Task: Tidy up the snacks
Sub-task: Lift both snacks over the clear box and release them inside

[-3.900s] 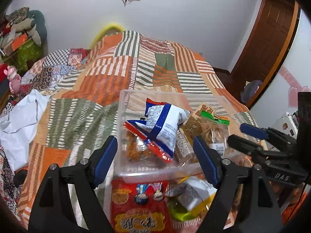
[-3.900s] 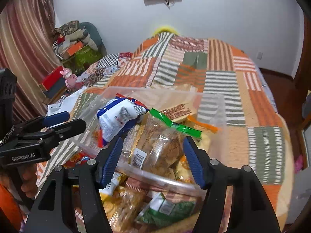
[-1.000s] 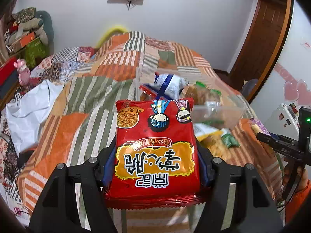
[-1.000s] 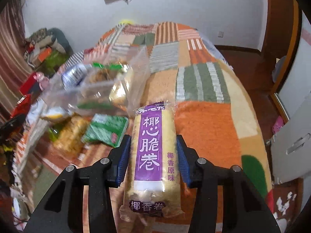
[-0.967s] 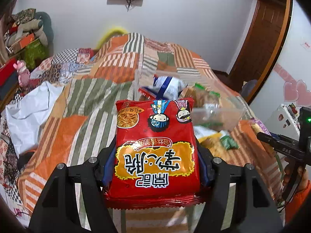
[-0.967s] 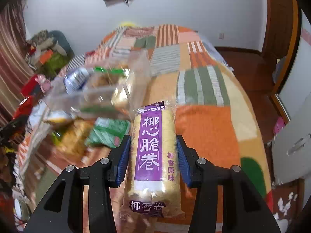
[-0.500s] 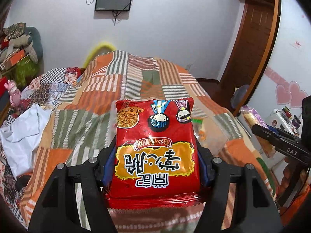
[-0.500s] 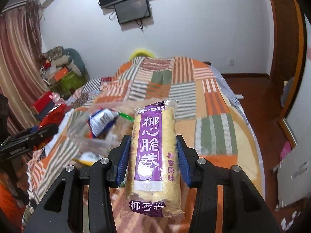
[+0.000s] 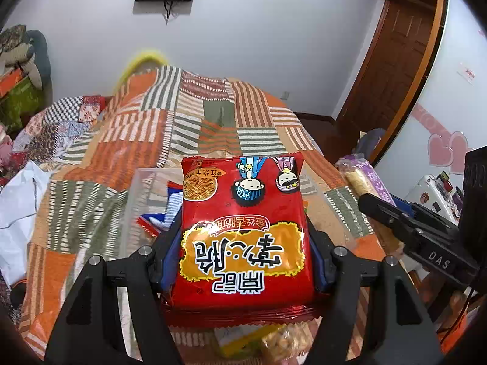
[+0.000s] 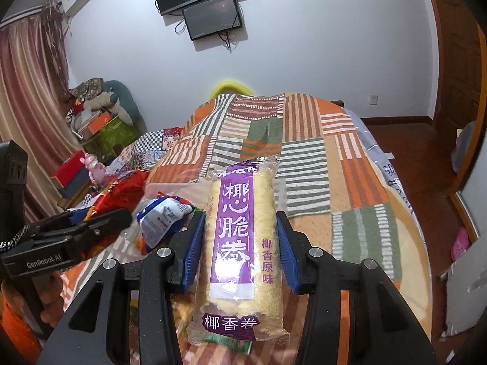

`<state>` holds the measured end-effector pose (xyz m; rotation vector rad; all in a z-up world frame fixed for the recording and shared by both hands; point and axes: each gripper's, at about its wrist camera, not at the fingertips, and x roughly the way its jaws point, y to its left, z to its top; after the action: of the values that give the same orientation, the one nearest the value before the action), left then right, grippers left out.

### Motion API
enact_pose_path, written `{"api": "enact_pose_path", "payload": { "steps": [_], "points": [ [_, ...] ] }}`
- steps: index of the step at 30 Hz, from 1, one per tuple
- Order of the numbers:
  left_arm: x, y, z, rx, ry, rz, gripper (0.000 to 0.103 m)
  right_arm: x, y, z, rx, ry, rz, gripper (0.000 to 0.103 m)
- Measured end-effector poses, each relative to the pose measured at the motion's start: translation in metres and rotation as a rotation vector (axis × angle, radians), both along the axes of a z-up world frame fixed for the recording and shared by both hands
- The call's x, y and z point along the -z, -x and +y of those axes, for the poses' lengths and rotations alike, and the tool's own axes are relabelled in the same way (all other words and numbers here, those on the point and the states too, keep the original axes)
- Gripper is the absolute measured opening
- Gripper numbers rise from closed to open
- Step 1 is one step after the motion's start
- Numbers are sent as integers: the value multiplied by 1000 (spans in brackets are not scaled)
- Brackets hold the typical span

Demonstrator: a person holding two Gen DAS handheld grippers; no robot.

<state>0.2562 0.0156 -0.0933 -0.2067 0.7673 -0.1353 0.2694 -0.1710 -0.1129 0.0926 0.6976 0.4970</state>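
Covering bed, striped patchwork quilt [image 9: 127, 140], wall-mounted screens [image 10: 210, 3]

bin [image 9: 134, 188] on bed [image 9: 188, 127], packets [image 10: 164, 219] seemingly inside

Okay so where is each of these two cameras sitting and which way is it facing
Left wrist: on the left gripper, looking down the quilted bed past its red noodle packet; the right gripper shows at right.
Right wrist: on the right gripper, facing the same bed past its purple coconut roll pack; the left gripper and a hand show at left.
Shared: the clear bin, the wall screens.
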Motion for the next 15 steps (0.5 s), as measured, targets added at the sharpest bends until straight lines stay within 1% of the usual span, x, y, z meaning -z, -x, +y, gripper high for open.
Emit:
{"api": "enact_pose_path", "payload": {
  "steps": [10, 15],
  "points": [
    [23, -40, -6, -8, 29, 84, 67, 20, -29, 12, 0, 1, 71, 42],
    [32, -53, -4, -8, 32, 113, 67, 28, -40, 17, -11, 11, 102, 42]
  ]
}}
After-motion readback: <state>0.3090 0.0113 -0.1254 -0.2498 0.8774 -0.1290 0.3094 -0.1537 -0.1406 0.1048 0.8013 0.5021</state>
